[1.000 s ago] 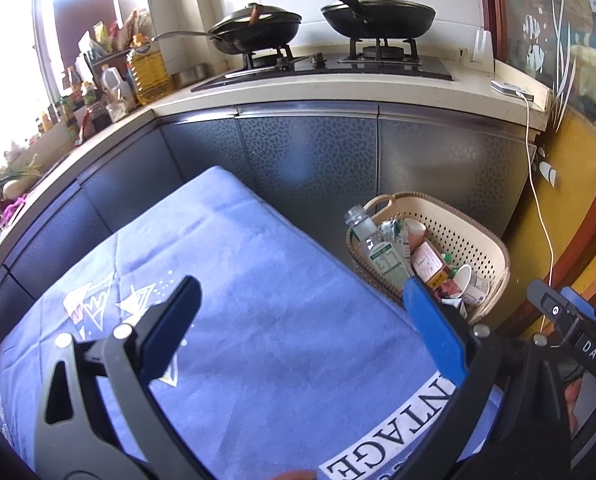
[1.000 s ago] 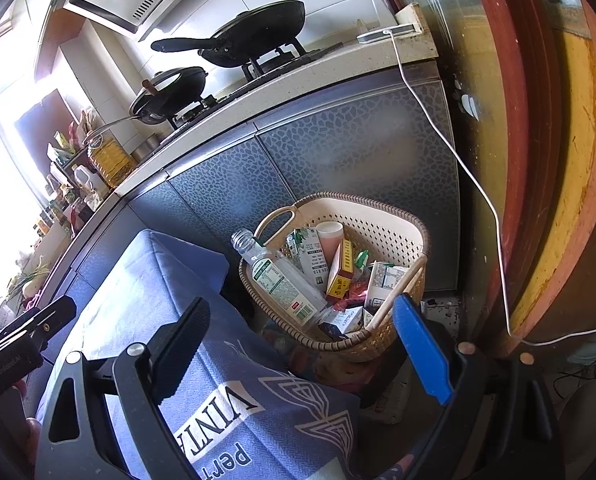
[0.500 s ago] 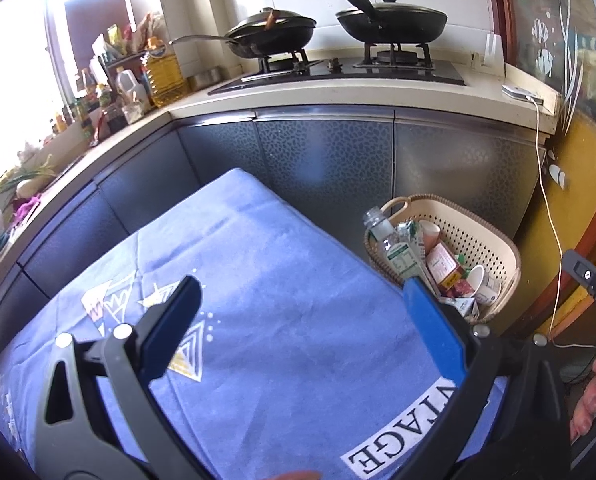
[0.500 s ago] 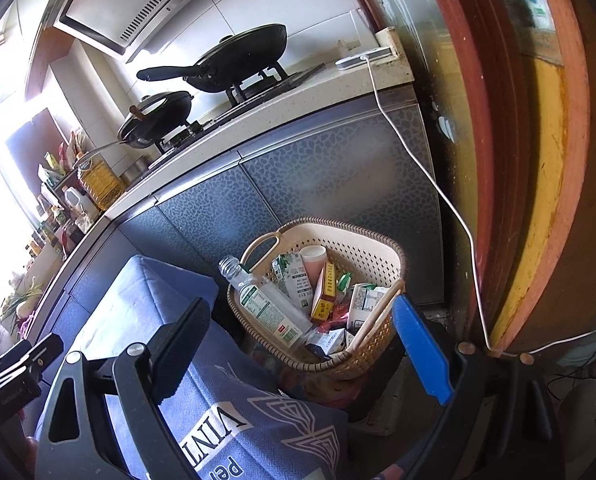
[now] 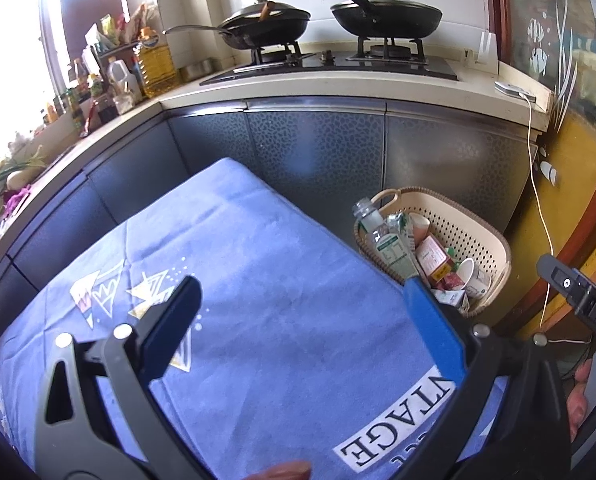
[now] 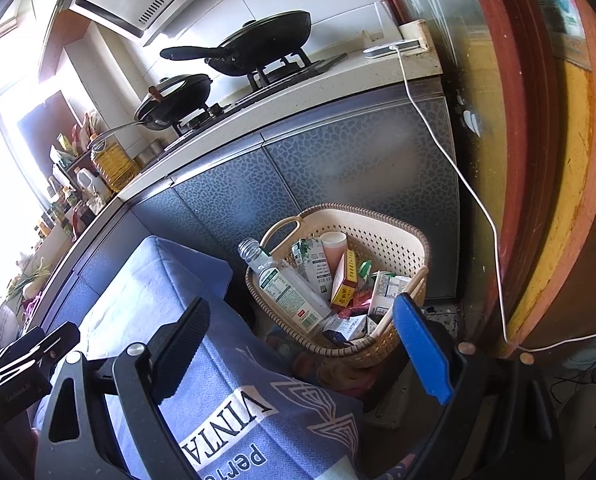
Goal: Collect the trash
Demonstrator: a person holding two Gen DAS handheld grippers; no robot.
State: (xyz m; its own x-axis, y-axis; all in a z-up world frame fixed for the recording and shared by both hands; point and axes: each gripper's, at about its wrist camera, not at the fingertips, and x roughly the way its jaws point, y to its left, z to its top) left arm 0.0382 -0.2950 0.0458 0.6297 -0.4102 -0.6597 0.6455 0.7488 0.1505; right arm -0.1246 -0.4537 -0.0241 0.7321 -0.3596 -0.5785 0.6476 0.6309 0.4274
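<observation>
Where the blue cloth [image 5: 258, 280] ended, a beige perforated basket [image 6: 393, 236] stood on the floor against the cabinet [image 6: 337, 168], holding a clear plastic bottle [image 6: 286, 284], cartons, a paper cup [image 5: 473, 276] and wrappers. The left gripper [image 5: 301, 316] and right gripper [image 6: 301, 340] both gaped empty.

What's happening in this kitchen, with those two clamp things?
A person holds a two-finger gripper in each hand, collecting trash. Both the left gripper and the right gripper are open and empty, above a table covered in a blue cloth. The cream basket beside the table, by the cabinets, already holds a clear bottle, cartons and paper cups. No trash shows on the cloth.
</observation>
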